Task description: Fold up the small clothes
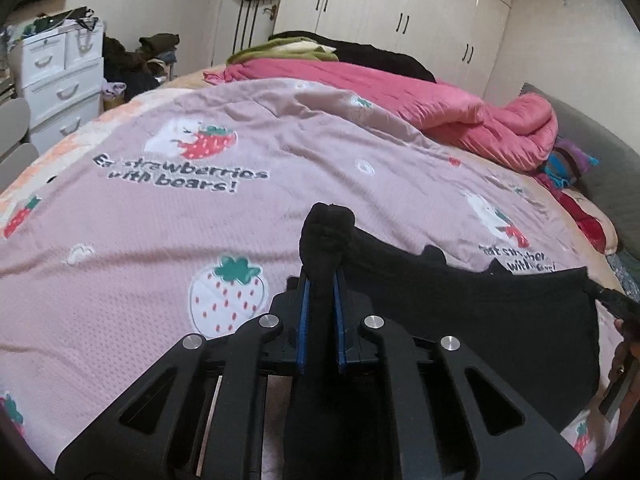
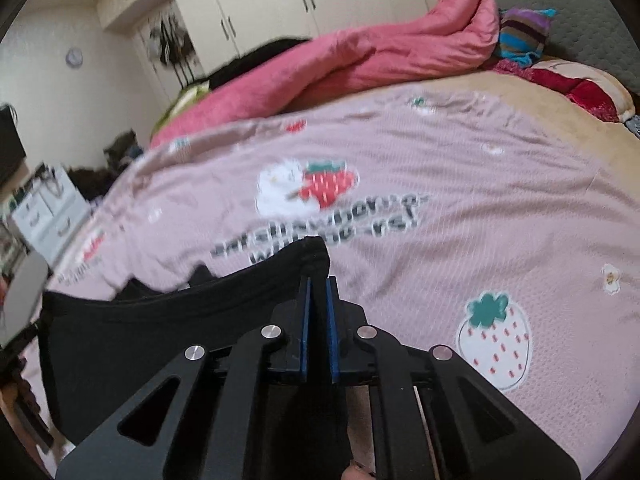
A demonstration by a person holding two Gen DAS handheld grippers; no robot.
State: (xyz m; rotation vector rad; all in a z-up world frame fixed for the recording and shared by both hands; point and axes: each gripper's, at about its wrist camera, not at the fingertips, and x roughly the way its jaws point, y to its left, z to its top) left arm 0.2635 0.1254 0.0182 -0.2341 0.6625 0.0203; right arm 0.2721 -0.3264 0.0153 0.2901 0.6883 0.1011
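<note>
Left hand-held gripper (image 1: 320, 276) is clamped on a bunched corner of the black garment (image 1: 480, 320), fabric wadded up and sticking out past the blue pads (image 1: 305, 312). Right hand-held gripper (image 2: 319, 280) pinches the opposite corner of the same black garment (image 2: 160, 328), jaws closed tight on the edge. Garment hangs stretched between the two, over the near part of the bed, above the pink strawberry blanket (image 1: 200, 220). Left wrist view shows the garment's far edge running right to the other hand-held gripper's tip at the frame's right rim, plus a bit of the person's hand (image 1: 622, 360) there; it also shows white drawers (image 1: 60, 80) far left and the white wardrobe (image 1: 400, 8) behind the bed. Right wrist view is motion-blurred, shows the garment spreading left, the pink duvet (image 2: 360, 64) piled at the far side, a striped cloth (image 2: 520, 32) and grey headboard (image 2: 580, 20) far right, and a round wall clock (image 2: 74, 57), not seen from the left.
</note>
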